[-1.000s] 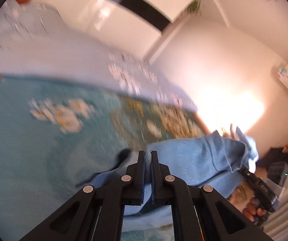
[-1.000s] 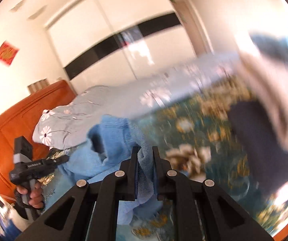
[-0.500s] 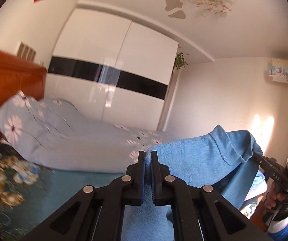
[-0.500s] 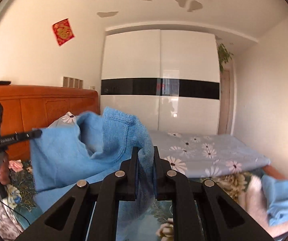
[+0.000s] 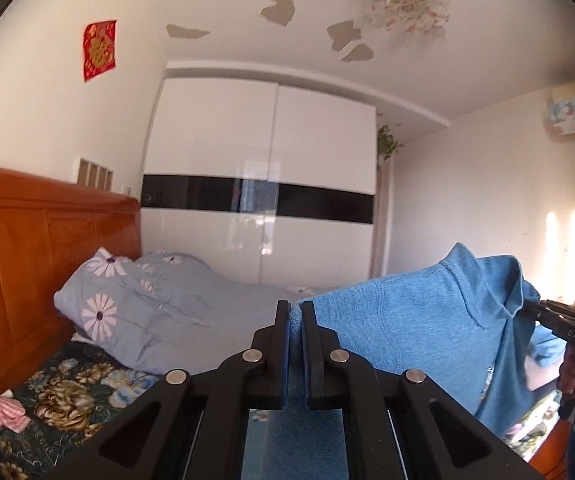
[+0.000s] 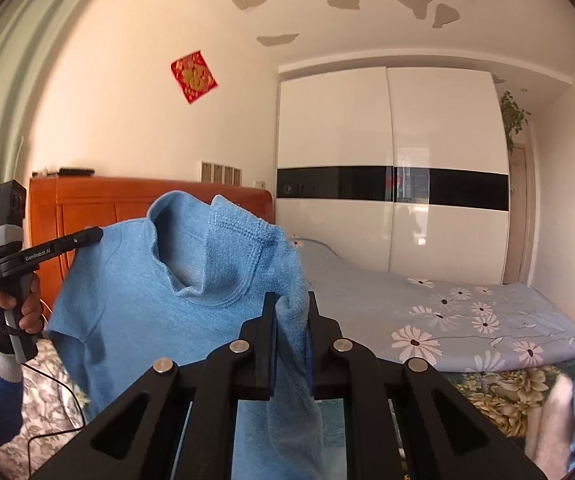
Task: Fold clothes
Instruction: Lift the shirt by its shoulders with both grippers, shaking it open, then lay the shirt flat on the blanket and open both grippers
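Gripping blue sweater [image 6: 159,300] aloft, both jaws clenched; quilt [image 5: 191,312], wardrobe [image 5: 263,184] behind.

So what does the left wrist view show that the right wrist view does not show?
Only the left wrist view shows the small pink striped cloth on the floral bedspread, the flowered pillow, the ceiling lamp and the right gripper pinching from the side.

Only the right wrist view shows the left gripper from outside, the green curtain and a white and blue garment pile.

Both show the blue sweater held up, the white wardrobe, the wooden headboard and the red wall decoration.
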Motion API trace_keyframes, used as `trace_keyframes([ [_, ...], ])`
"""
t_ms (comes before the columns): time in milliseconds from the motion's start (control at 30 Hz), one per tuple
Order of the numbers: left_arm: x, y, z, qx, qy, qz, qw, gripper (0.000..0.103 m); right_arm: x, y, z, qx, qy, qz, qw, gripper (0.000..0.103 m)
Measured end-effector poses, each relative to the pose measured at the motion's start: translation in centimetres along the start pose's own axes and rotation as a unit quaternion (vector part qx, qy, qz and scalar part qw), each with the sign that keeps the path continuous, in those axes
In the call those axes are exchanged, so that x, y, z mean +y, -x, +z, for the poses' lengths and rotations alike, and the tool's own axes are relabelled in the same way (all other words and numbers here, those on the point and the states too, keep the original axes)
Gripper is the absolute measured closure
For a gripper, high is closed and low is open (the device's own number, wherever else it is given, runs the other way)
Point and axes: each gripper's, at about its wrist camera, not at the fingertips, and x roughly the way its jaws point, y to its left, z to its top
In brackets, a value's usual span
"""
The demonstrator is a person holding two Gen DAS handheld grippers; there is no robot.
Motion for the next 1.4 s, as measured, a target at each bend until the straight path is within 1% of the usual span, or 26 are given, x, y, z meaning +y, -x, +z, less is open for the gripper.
trace_keyframes([
  [67, 1.7, -4.3, -1.8, 0.038, 0.015, 0.015, 0.999, 0.098, -1.0, -4.9, -1.4, 0.039, -0.005, -0.002, 0.999, 0.092],
  [133, 3.7, -8.8, -4.0, 0.082, 0.03, 0.032, 0.9957, 0.098, -2.1, -9.9, -2.8, 0.078, -0.011, -0.005, 0.997, 0.092],
  [200, 6.4, -14.3, -6.5, 0.13, 0.052, 0.053, 0.9887, 0.098, -3.1, -14.8, -4.1, 0.117, -0.016, -0.007, 0.993, 0.092],
  [267, 8.5, -18.8, -9.7, 0.169, 0.071, 0.079, 0.9799, 0.098, -4.2, -19.7, -5.5, 0.156, -0.022, -0.01, 0.988, 0.092],
  [333, 10.8, -23.7, -13.0, 0.208, 0.099, 0.103, 0.9677, 0.098, -5.2, -24.6, -6.9, 0.194, -0.027, -0.012, 0.981, 0.092],
  [400, 13.3, -28.0, -16.8, 0.249, 0.141, 0.118, 0.951, 0.098, -6.3, -30.0, -9.0, 0.234, -0.034, -0.02, 0.971, 0.092],
  [467, 15.8, -31.9, -21.0, 0.288, 0.192, 0.125, 0.9299, 0.098, -7.0, -36.0, -12.4, 0.281, -0.048, -0.031, 0.958, 0.092],
  [500, 17.0, -33.5, -23.2, 0.306, 0.221, 0.127, 0.9172, 0.098, -7.6, -37.6, -14.0, 0.299, -0.056, -0.035, 0.952, 0.092],
  [567, 18.3, -35.2, -26.0, 0.331, 0.251, 0.13, 0.9005, 0.098, -8.6, -41.5, -17.6, 0.337, -0.069, -0.051, 0.938, 0.092],
  [633, 19.0, -36.7, -28.6, 0.349, 0.258, 0.137, 0.8903, 0.098, -9.4, -44.3, -20.5, 0.364, -0.079, -0.059, 0.926, 0.092],
  [700, 19.2, -37.7, -30.2, 0.36, 0.257, 0.141, 0.8858, 0.098, -10.0, -46.0, -22.6, 0.384, -0.081, -0.063, 0.918, 0.091],
  [767, 19.4, -38.1, -31.1, 0.369, 0.262, 0.142, 0.8807, 0.098, -10.3, -47.4, -23.9, 0.397, -0.072, -0.069, 0.912, 0.09],
  [800, 19.6, -38.2, -31.4, 0.372, 0.267, 0.141, 0.8778, 0.094, -10.5, -47.7, -24.2, 0.401, -0.066, -0.069, 0.911, 0.089],
  [867, 20.1, -38.3, -32.0, 0.378, 0.279, 0.139, 0.8719, 0.092, -10.6, -47.5, -24.3, 0.398, -0.046, -0.079, 0.913, 0.079],
  [900, 20.1, -38.1, -32.2, 0.382, 0.28, 0.141, 0.8695, 0.078, -10.7, -47.1, -24.1, 0.393, -0.034, -0.087, 0.915, 0.069],
  [933, 19.9, -37.5, -32.1, 0.388, 0.272, 0.147, 0.8683, 0.068, -10.7, -46.7, -23.9, 0.387, -0.022, -0.095, 0.917, 0.064],
  [967, 19.6, -36.8, -32.0, 0.391, 0.266, 0.151, 0.8681, 0.053, -10.9, -45.8, -23.4, 0.378, -0.013, -0.105, 0.92, 0.06],
  [1000, 19.1, -35.7, -31.7, 0.389, 0.262, 0.146, 0.8711, 0.051, -11.1, -44.7, -22.7, 0.369, -0.01, -0.114, 0.922, 0.059],
  [1033, 18.5, -34.4, -31.3, 0.385, 0.254, 0.137, 0.8764, 0.051, -11.2, -43.2, -22.2, 0.361, -0.014, -0.119, 0.925, 0.059],
  [1067, 17.8, -33.2, -30.8, 0.378, 0.242, 0.134, 0.8835, 0.049, -10.8, -41.2, -22.3, 0.361, -0.023, -0.099, 0.927, 0.059],
  [1100, 16.7, -31.4, -30.2, 0.367, 0.222, 0.133, 0.8934, 0.043, -10.3, -39.3, -22.5, 0.362, -0.032, -0.079, 0.928, 0.059],
  [1133, 15.5, -29.7, -29.6, 0.356, 0.202, 0.133, 0.9027, 0.04, -9.9, -37.4, -22.6, 0.362, -0.04, -0.059, 0.93, 0.059],
  [1200, 12.9, -26.2, -28.7, 0.329, 0.171, 0.13, 0.9197, 0.031, -8.9, -33.7, -23.0, 0.363, -0.058, -0.018, 0.93, 0.059],
  [1267, 10.2, -23.2, -28.6, 0.314, 0.151, 0.117, 0.93, 0.026, -6.7, -30.7, -24.8, 0.386, -0.075, 0.038, 0.919, 0.059],
  [1333, 8.3, -21.4, -29.0, 0.321, 0.132, 0.109, 0.9316, 0.026, -4.5, -28.5, -26.5, 0.407, -0.074, 0.078, 0.907, 0.059],
  [1400, 6.7, -19.5, -29.2, 0.328, 0.119, 0.118, 0.9297, 0.026, -3.6, -27.3, -27.8, 0.419, -0.077, 0.079, 0.901, 0.059],
])
